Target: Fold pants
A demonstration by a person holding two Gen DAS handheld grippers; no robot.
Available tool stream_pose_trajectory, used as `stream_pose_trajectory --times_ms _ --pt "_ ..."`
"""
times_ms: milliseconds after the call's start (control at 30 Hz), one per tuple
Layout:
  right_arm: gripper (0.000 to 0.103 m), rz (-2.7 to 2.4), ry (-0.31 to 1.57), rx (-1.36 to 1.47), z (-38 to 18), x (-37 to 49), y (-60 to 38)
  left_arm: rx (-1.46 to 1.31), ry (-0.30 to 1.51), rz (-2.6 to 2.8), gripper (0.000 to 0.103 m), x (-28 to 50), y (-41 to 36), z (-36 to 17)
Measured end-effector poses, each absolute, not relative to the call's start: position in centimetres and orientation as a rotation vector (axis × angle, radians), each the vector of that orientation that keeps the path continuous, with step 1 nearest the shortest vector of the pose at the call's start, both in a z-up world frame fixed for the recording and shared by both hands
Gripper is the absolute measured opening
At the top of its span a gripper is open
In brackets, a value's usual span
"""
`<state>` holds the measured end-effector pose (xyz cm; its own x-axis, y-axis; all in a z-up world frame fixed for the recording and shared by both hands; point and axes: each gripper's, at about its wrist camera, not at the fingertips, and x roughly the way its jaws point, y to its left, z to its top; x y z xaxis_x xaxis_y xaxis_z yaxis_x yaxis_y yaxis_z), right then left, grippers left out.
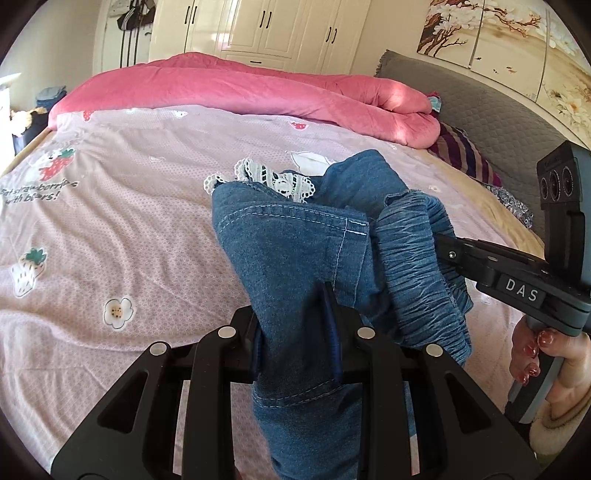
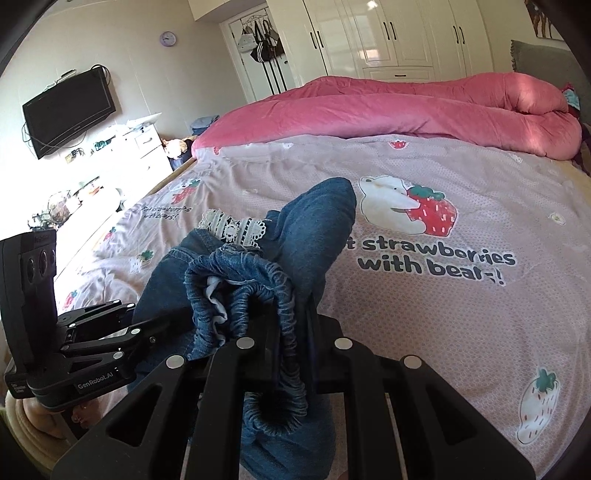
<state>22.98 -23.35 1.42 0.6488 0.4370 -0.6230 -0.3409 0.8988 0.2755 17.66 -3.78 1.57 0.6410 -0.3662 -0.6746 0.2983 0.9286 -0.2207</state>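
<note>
Closest to the left wrist camera, the left gripper [image 1: 295,332] has its two black fingers pinched onto a fold of the blue denim pants [image 1: 295,251], and cloth hangs down below the jaws. Just to the right of the pants in that view, the right gripper [image 1: 443,251] comes in from the side and bites the gathered elastic waistband [image 1: 417,273]; a hand [image 1: 532,354] with painted nails grips its handle. From the right wrist camera, the right gripper's [image 2: 295,332] fingers are nearly pressed together with the ruched waistband [image 2: 284,306] clamped between them. The left gripper [image 2: 147,332] reaches into the pants [image 2: 317,221] from their left side.

The pants are bunched between the two grippers and lifted above the bedsheet [image 1: 110,221], a pale pink sheet printed with strawberries and bears. A strip of white lace trim [image 1: 273,177] shows at the far edge of the pants.

Beyond the pants, across the far side of the sheet, lies a rolled pink comforter [image 1: 258,88]. To the right of the pants in the left wrist view stands a grey headboard [image 1: 498,122]. Farther still behind the comforter are cream wardrobe doors [image 2: 388,33], and far left of the pants in the right wrist view a dark television [image 2: 70,110] hangs on the wall.
</note>
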Motion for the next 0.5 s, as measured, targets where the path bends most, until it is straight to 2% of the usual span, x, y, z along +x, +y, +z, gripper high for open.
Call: stream_pose_trajectory --times_ms 400,500 --pt "0.01 0.4 0.861 0.188 -2.5 25.1 -23.8 -0.114 0.863 -0.377 0.02 19.0 -3.3 -1.3" --pt "0.014 0.382 0.896 0.188 -3.3 25.4 -24.0 -0.123 0.876 -0.373 0.021 19.1 -3.2 -1.9"
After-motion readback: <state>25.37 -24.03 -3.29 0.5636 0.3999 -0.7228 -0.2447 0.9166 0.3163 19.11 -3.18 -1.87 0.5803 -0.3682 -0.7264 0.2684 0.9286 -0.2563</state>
